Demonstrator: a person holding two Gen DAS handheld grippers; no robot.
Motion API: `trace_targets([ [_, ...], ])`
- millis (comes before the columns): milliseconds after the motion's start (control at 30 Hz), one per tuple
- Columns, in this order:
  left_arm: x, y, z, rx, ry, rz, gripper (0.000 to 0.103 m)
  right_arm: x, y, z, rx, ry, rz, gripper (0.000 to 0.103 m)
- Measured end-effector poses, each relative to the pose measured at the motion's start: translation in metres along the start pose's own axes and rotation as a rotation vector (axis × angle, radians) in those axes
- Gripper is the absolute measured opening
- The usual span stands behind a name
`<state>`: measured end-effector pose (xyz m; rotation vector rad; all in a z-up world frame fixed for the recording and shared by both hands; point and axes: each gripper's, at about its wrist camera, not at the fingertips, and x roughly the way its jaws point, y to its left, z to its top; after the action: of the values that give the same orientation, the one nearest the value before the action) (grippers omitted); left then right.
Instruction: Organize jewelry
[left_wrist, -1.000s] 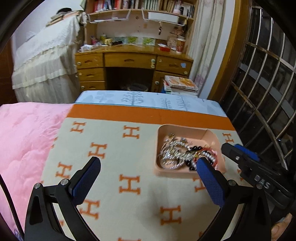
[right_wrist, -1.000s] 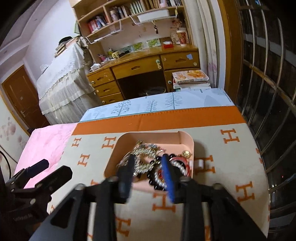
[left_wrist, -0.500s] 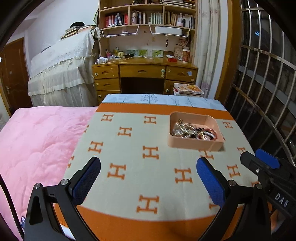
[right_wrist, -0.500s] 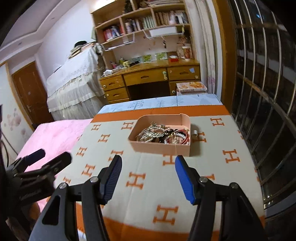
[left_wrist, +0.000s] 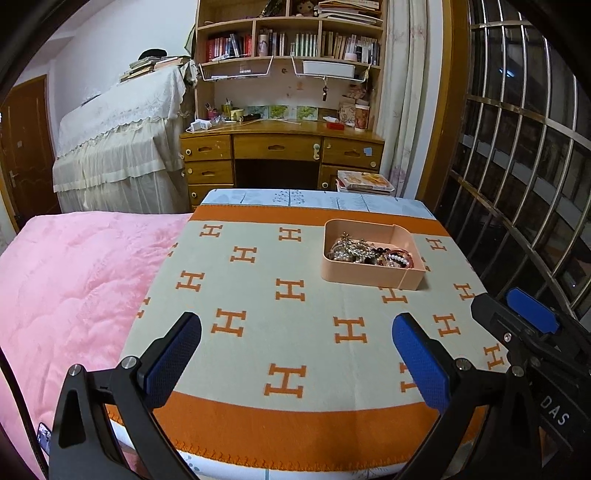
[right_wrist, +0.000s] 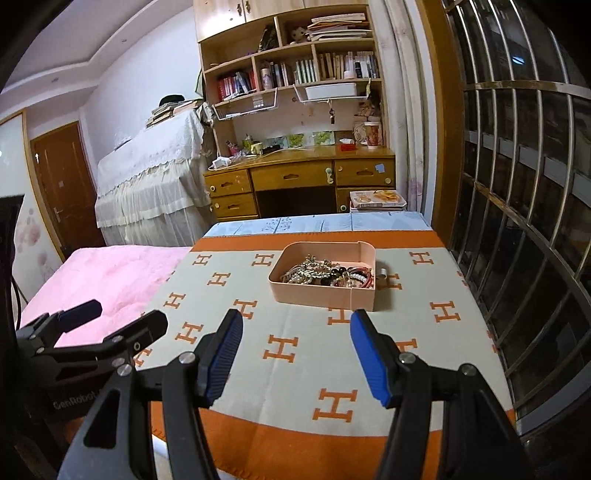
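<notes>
A peach plastic tray (left_wrist: 373, 275) sits on the far right part of the H-patterned orange and cream blanket (left_wrist: 280, 295); it also shows in the right wrist view (right_wrist: 314, 295). A heap of jewelry (left_wrist: 369, 252), silver chains and red, black and white bead bracelets, lies inside it (right_wrist: 327, 274). My left gripper (left_wrist: 295, 349) is open and empty, well short of the tray above the blanket's near part. My right gripper (right_wrist: 295, 350) is open and empty, also short of the tray. Each gripper shows in the other's view.
A pink quilt (left_wrist: 70, 291) covers the bed to the left of the blanket. A window with metal bars (left_wrist: 517, 166) runs along the right. A wooden desk with bookshelves (left_wrist: 280, 147) and a cloth-covered piece of furniture (left_wrist: 122, 147) stand at the back.
Both grippers have pulled back and up from the tray. The right gripper, nearly shut over the jewelry a second ago, has opened wide. The jewelry stays in the tray.
</notes>
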<state>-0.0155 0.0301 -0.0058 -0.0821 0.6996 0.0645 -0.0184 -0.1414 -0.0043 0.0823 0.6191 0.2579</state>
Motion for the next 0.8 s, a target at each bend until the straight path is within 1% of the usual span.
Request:
trace_targets([
  [233, -0.005, -0.0071, -0.0022, 0.021, 0.006, -0.009, 0.102, 0.0017, -0.004, -0.0035, 0.037, 0.025, -0.004, 0.061],
  [567, -0.0049, -0.0071, -0.0004, 0.017, 0.013, -0.015, 0.102, -0.0038, -0.0017, -0.0025, 0.029, 0.009, -0.021, 0.061],
  [800, -0.0048, -0.0052, 0.0034, 0.006, 0.022, -0.001, 0.102, -0.0056, -0.0004, -0.0016, 0.026, 0.006, -0.018, 0.061],
])
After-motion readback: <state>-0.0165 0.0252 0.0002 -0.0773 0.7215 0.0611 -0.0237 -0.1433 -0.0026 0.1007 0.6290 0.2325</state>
